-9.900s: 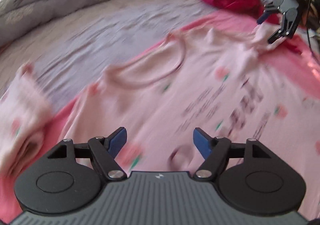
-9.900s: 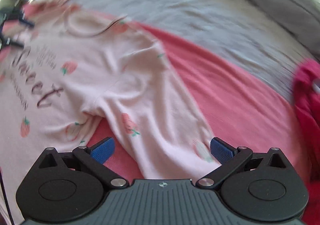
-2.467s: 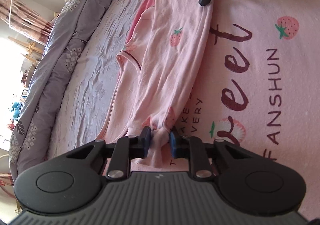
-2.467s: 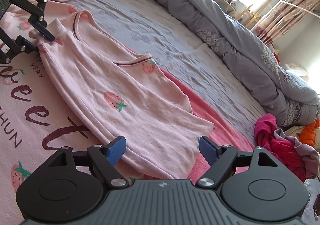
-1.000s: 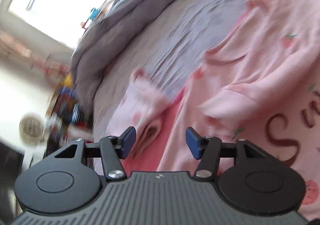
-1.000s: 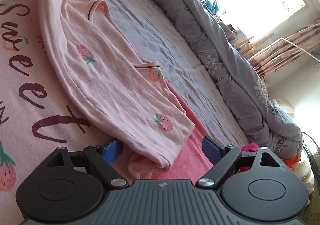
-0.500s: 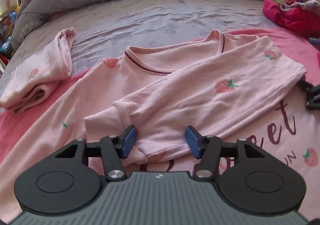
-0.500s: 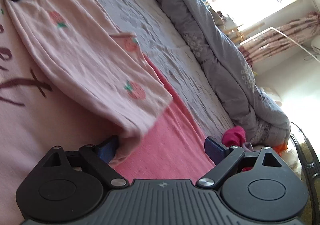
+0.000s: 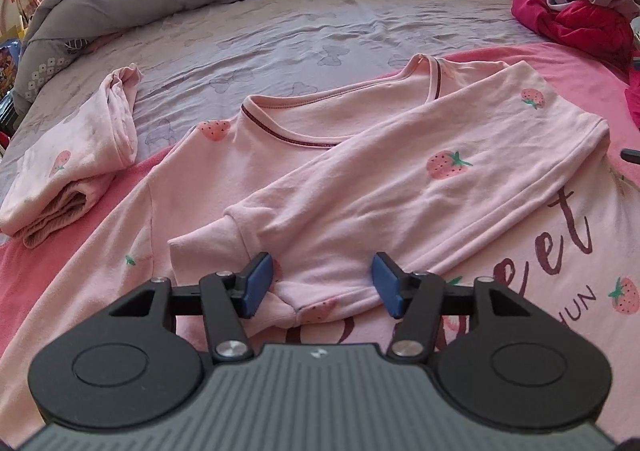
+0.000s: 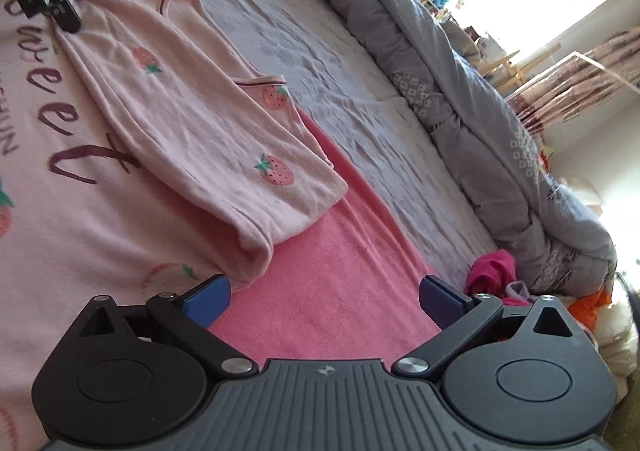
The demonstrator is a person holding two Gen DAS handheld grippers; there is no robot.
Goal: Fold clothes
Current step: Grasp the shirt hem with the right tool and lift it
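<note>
Now the pale pink long-sleeved strawberry-print top (image 9: 360, 139) lies flat on the pink towel (image 10: 340, 291), one sleeve (image 9: 400, 187) folded across its chest, long axis running from near left to far right. Nearer the cuff, the left gripper (image 9: 322, 285) hangs half open over it, gripping nothing. The right gripper (image 10: 324, 301), just opened wide and empty, sits off the sleeve's shoulder fold.

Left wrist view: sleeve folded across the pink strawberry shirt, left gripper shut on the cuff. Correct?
Not quite. The left wrist view shows the left gripper open, its pads apart either side of the sleeve, not pressing it. The sleeve does lie folded across the pink strawberry shirt.
</note>
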